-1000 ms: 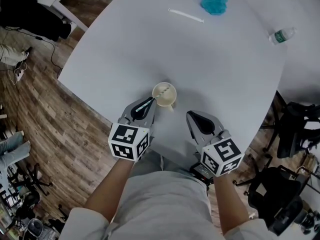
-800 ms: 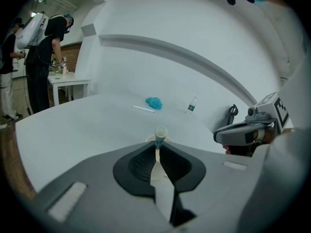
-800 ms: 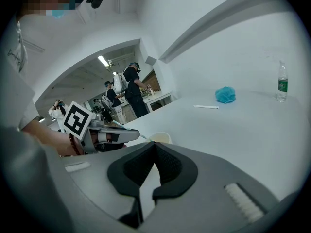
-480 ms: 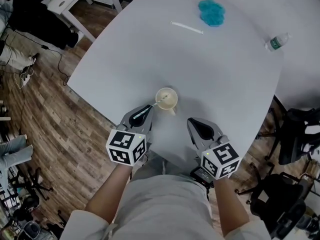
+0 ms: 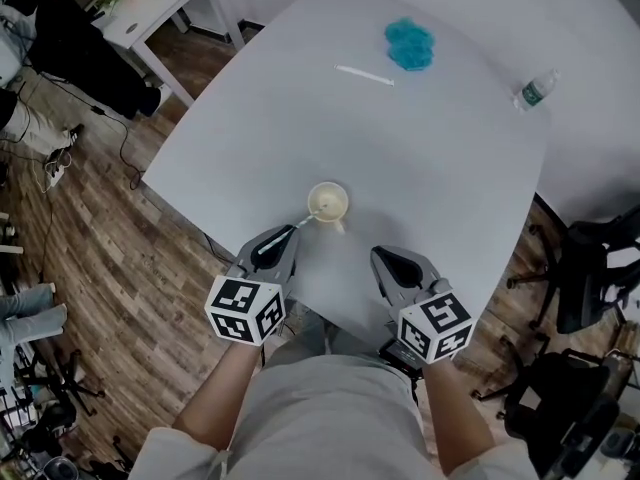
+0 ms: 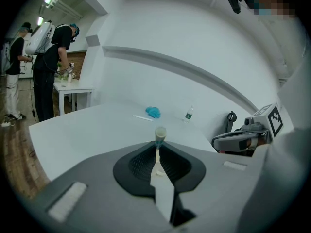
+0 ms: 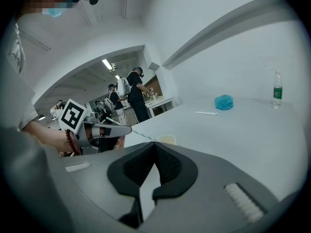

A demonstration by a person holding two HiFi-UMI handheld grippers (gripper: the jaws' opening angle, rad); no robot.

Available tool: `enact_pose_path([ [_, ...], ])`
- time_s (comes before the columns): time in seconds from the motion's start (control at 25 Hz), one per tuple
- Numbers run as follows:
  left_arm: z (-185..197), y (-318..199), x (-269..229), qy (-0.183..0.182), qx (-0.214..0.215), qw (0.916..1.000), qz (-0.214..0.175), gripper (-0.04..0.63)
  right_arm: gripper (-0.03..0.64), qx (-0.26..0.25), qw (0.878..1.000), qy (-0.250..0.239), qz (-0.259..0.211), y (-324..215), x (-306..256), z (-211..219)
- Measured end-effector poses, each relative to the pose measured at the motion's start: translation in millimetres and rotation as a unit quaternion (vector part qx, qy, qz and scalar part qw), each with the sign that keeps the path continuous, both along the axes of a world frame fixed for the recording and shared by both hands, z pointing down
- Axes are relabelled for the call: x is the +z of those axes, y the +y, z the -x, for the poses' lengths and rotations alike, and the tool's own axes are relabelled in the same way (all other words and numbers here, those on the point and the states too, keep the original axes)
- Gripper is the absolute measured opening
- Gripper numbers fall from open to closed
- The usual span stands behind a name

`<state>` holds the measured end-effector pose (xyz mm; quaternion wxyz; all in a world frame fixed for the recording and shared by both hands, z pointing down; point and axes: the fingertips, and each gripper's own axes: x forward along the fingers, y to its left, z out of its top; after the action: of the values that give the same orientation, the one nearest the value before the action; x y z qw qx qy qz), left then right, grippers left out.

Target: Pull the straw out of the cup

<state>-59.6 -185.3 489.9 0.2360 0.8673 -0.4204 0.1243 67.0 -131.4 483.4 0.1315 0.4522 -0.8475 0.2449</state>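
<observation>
– Head view, entry one: what has changed over the last second?
– Left gripper (image 5: 285, 234): drawn back from the cup (image 5: 328, 201) toward the person and lifted, jaws clamped on the straw (image 5: 304, 220) throughout. A second ago its tips sat almost against the cup's rim. Now a stretch of bare straw spans the gap. Cup: same spot on the table (image 5: 440, 168), upright.
– Meaning for the task?
– Judged: extraction under way, not complete. The straw's far end still rests at the cup's rim, on the side nearest the left gripper. Whether it dips inside, cannot tell. A little more pull the same way should free it.
– Entry two: right gripper (image 5: 386, 256)?
– Jaws together, nothing between them. It hangs on the near side of the cup, to its right, apart from it, not steadying it.
– Entry three: the straw's appearance?
– Thin, straight, pale with faint bluish striping. Slanted: low end at the cup, high end pinched between the left pads. In the left gripper view it runs straight out from the closed jaws to the cup beyond.
– Risk?
– Light cup, unheld: it could tip or drag if the straw snags on the rim.
</observation>
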Motion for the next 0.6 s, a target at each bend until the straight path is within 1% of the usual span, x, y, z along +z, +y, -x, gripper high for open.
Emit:
enact_pose_path([
  [0.24,6,21,-19,0.017,-0.001,0.9998,-0.007,0.044,0.006,0.004,1.0,0.0,-0.013,9,-14,-1],
  [0.6,10,51,-35,0.011,0.019,0.9996,-0.019,0.044,0.006,0.005,0.999,0.006,-0.035,15,-36,-5],
])
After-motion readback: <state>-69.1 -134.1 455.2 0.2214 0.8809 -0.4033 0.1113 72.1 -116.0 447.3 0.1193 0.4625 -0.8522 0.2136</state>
